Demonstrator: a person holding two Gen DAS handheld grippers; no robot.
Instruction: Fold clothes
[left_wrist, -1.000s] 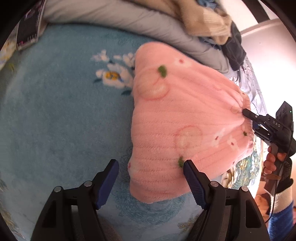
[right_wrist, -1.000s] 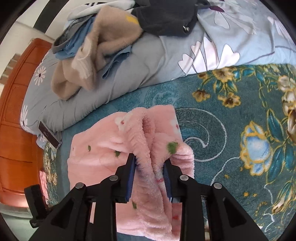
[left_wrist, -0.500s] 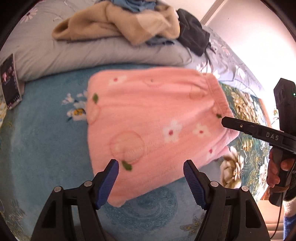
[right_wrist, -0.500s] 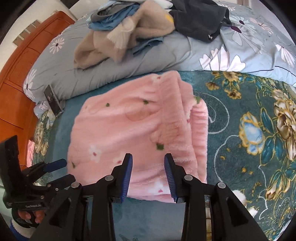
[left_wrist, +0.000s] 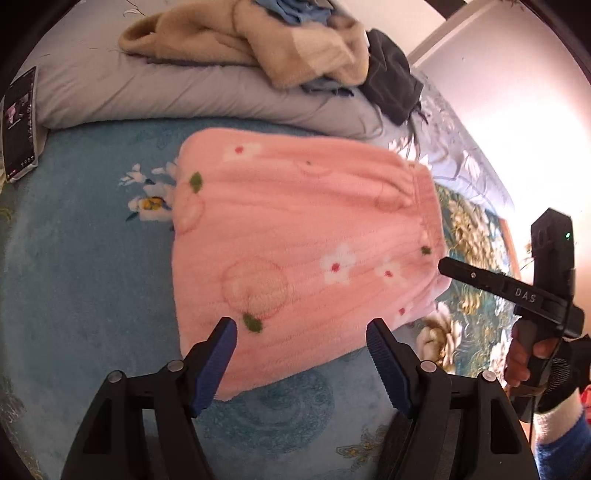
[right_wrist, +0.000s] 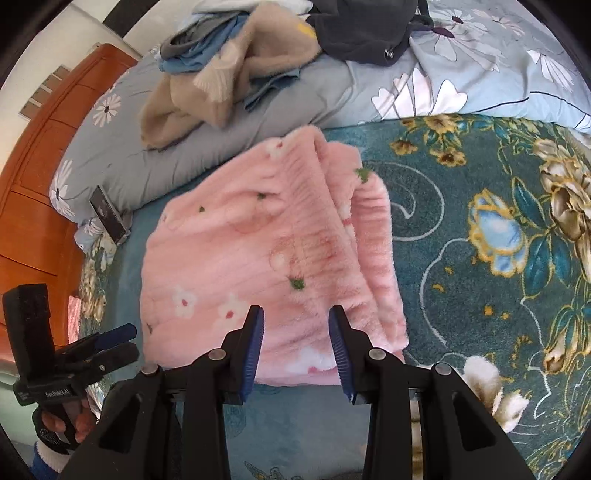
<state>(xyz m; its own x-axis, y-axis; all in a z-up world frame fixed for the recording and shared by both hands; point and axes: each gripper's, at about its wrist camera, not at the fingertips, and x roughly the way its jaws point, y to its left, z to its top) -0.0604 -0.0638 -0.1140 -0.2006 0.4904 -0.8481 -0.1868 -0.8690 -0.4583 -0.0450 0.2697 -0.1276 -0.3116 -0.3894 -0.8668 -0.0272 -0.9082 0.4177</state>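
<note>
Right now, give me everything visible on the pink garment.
The pink garment is fluffy, ribbed fleece printed with white flowers, green leaves and faint circles. It lies folded flat on the teal floral blanket, just below the grey pillow. One side shows stacked layers and a gathered band. Neither gripper holds it: the left gripper hovers open above it, and the right gripper is opening, nothing pinched.

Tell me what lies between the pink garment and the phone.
Only bare blue floral blanket separates the pink garment from the phone, seen in the left wrist view.
</note>
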